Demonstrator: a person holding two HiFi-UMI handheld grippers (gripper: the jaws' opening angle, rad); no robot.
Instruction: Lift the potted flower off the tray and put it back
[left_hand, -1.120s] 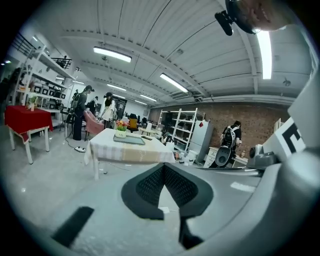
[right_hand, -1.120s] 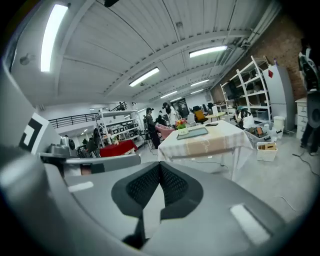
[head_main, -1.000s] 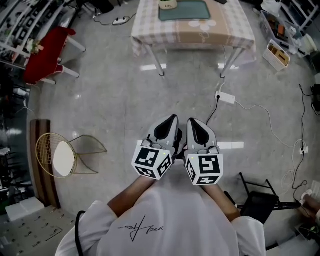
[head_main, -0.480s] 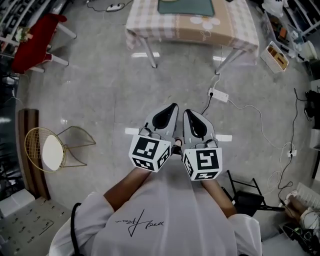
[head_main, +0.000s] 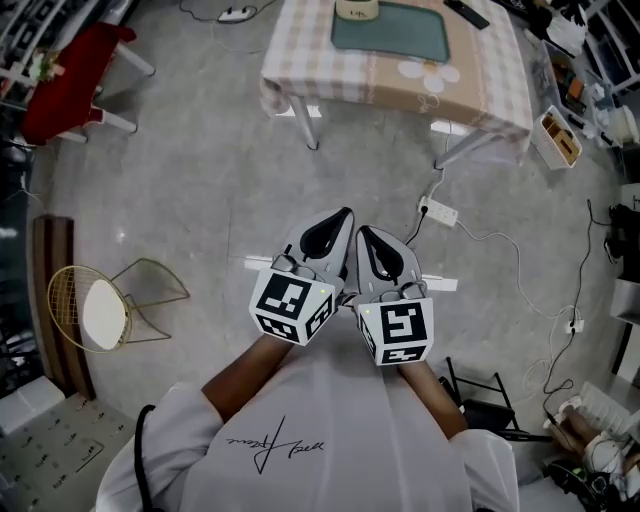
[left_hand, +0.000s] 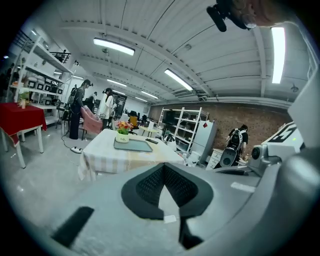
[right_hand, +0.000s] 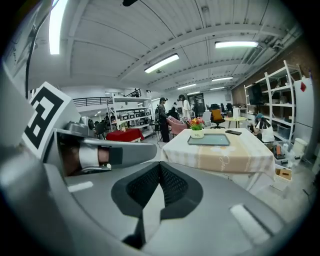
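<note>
Fingers (left_hand: 147, 187) of left gripper (head_main: 347, 214) and right gripper (head_main: 363, 232) pressed together, holding nothing. Potted flower (head_main: 355, 8) apparently at tray's (head_main: 390, 32) far-left corner, on table (head_main: 480, 75) well ahead. Neither hand clearly nearer.

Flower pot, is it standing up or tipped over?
Standing up. In the right gripper view the flower pot sits upright on the table, flowers pointing up.

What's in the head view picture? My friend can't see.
A person holds the left gripper and right gripper, both shut and empty, side by side above the floor. Ahead stands a table with a green tray and a white pot.
</note>
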